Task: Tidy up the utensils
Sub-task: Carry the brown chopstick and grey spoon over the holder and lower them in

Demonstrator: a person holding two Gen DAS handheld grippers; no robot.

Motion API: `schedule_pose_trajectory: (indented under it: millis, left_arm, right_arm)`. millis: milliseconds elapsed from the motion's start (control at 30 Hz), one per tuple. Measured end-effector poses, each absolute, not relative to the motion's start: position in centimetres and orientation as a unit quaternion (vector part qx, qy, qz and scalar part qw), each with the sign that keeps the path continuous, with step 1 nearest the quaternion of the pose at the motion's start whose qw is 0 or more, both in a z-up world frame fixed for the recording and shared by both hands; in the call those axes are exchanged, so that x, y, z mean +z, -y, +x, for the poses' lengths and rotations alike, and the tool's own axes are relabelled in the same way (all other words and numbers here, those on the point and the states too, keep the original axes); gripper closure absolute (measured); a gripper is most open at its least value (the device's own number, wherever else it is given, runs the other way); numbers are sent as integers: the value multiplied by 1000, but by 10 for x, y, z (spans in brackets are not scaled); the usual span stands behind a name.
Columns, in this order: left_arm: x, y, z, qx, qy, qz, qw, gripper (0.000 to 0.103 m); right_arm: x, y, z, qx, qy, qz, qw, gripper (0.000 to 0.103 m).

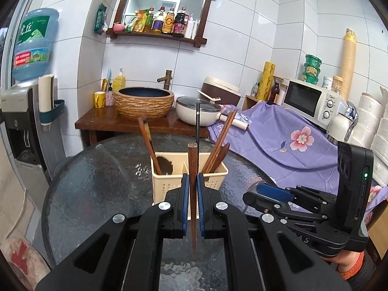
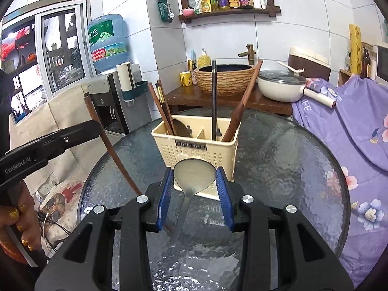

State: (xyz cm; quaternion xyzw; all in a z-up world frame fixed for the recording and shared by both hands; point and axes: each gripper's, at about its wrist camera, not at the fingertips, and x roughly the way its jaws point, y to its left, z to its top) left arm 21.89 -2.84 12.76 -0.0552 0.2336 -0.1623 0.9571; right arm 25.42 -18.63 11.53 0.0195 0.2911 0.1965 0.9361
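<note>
A cream utensil caddy (image 1: 169, 181) (image 2: 194, 150) stands on the round glass table (image 1: 97, 181) (image 2: 278, 169). It holds wooden chopsticks, a wooden spoon and a black utensil. My left gripper (image 1: 193, 181) is shut on a brown wooden chopstick (image 1: 192, 169), held upright in front of the caddy; the chopstick also shows at the left of the right wrist view (image 2: 116, 155). My right gripper (image 2: 194, 177) is shut on the bowl of a translucent ladle-like spoon (image 2: 194, 177), just before the caddy. It shows from the side in the left wrist view (image 1: 266, 194).
Behind the table, a wooden counter (image 2: 242, 99) carries a basin (image 1: 144, 101), a white pot (image 1: 197, 111) and cups. A purple flowered cloth (image 1: 278, 145) covers furniture at the right with a microwave (image 1: 308, 99). A water dispenser (image 1: 21, 121) stands at the left.
</note>
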Motion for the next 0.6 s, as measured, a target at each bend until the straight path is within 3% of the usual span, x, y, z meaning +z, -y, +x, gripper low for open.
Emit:
schedule_pose_trajectory:
  millis: [467,600]
  left_arm:
    - [245,24,253,-144,-159,-50,975,96]
    - [258,24,273,-122,-147,-60,980,96]
  right_arm:
    - [219,187,296,181,-221,3,958,66]
    - [244,183,316,163,-191,1,968,66]
